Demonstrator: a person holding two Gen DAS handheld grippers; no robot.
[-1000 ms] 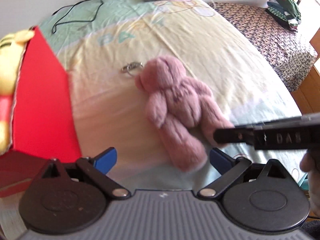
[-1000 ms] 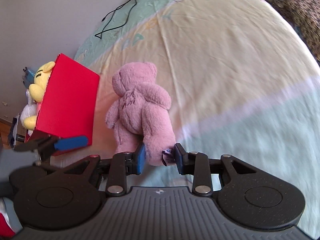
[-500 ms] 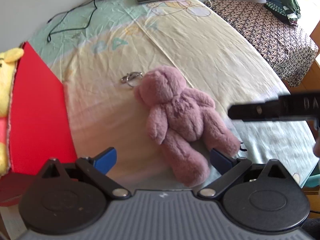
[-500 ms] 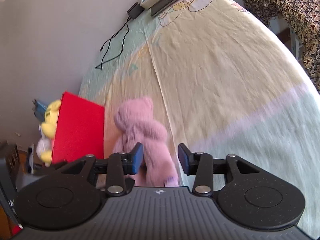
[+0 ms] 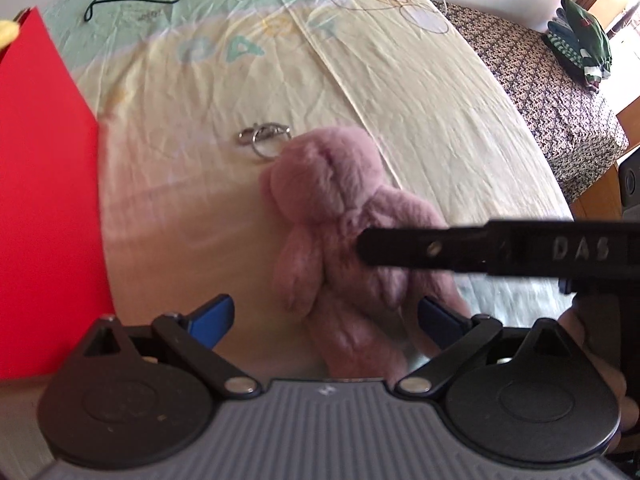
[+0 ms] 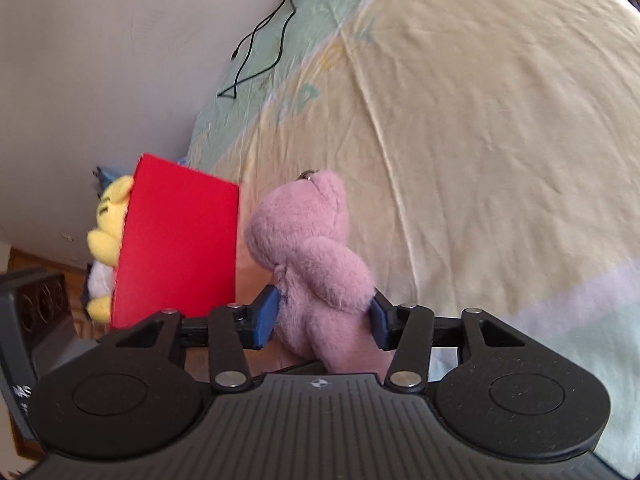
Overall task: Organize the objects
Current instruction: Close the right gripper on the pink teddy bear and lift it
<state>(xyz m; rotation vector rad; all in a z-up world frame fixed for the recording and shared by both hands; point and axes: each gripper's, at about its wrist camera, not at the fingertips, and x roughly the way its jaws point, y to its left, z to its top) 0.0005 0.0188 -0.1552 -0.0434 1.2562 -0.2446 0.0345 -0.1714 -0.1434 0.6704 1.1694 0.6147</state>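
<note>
You are setting up the pick of the pink plush bear (image 6: 316, 268), which lies low in the middle of the right wrist view on the yellow bedsheet (image 6: 480, 140), just right of the red box (image 6: 180, 240). Your right gripper (image 6: 323, 318) straddles its body, jaws opening and pads at its flanks, not yet squeezing. Your left gripper (image 5: 326, 318) hangs spread wide over its legs, holding nothing. Next, I judge, you close on the torso and carry it to the box. The fur looks soft and compressible; a keyring (image 5: 262, 138) lies by its head.
</note>
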